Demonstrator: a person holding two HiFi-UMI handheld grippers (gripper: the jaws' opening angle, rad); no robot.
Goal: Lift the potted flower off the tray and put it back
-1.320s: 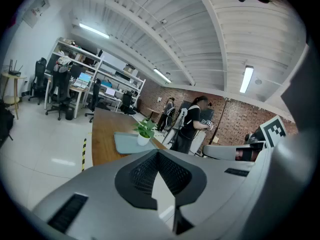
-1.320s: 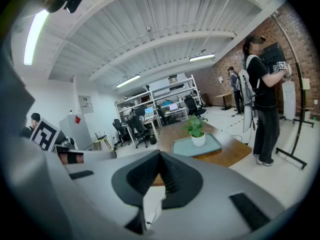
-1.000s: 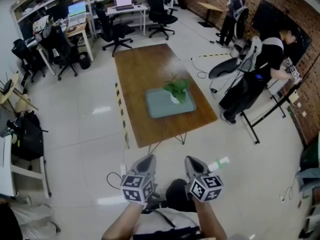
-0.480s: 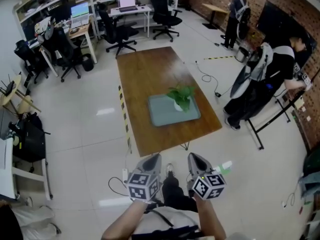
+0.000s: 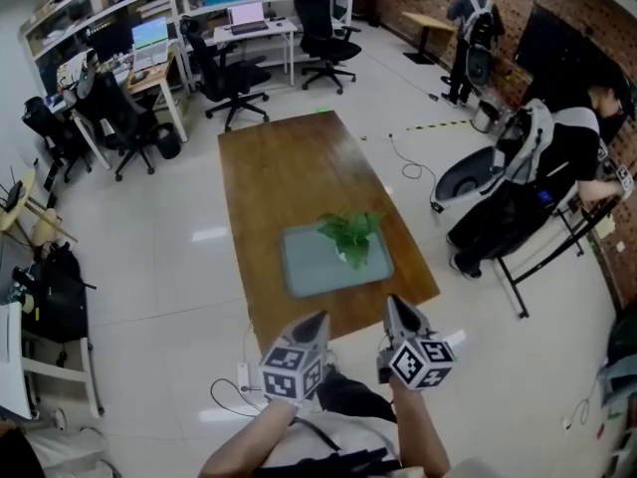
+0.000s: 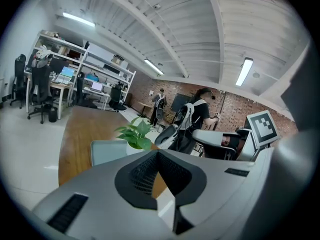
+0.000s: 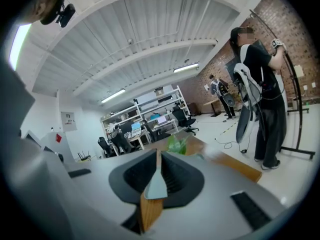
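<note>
The potted flower [image 5: 350, 237], green leaves in a small white pot, stands at the right of the grey-green tray [image 5: 309, 267] on the brown table [image 5: 279, 167]. Both grippers hover side by side at the table's near edge, short of the tray. My left gripper [image 5: 318, 318] has its tips together and is empty; in its own view the left gripper [image 6: 157, 153] points at the flower [image 6: 134, 132] and tray [image 6: 106, 151]. My right gripper [image 5: 392, 303] is opening; a narrow slit shows between the right gripper [image 7: 156, 153] jaws, with nothing in it. The flower [image 7: 177, 144] lies ahead.
A person [image 5: 587, 157] stands by a black seat [image 5: 478, 182] right of the table, another person [image 5: 468, 28] farther back. Office chairs [image 5: 229, 63] and desks [image 5: 249, 18] fill the far side. A cable [image 5: 398, 152] and a power strip [image 5: 242, 374] lie on the floor.
Both grippers have moved forward together from over the floor to the table's near edge. The table, tray and flower now sit closer below me.
</note>
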